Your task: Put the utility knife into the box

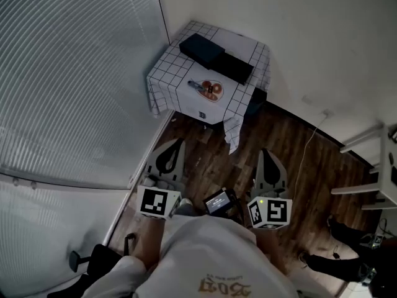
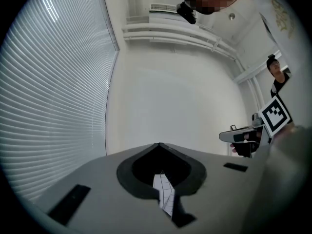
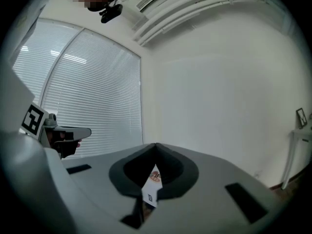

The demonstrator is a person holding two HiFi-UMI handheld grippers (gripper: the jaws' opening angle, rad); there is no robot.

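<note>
**Tools shut and empty; knife far ahead on the corner surface**

We find the left tool (image 1: 178, 143) and the right tool (image 1: 267, 153) both held level over the floor (image 1: 291, 141), jaws closed tip to tip with nothing between them. The utility knife (image 1: 203, 88) lies well apart from both, far ahead on the checked surface (image 1: 170, 64), in a small pale dish (image 1: 214, 100) near its front edge. The dark box (image 1: 201, 49) sits just beyond the knife. We judge the knife's long axis to run from far-left to near-right. It lies between the two tools' lines, somewhat closer to the left tool.
</note>
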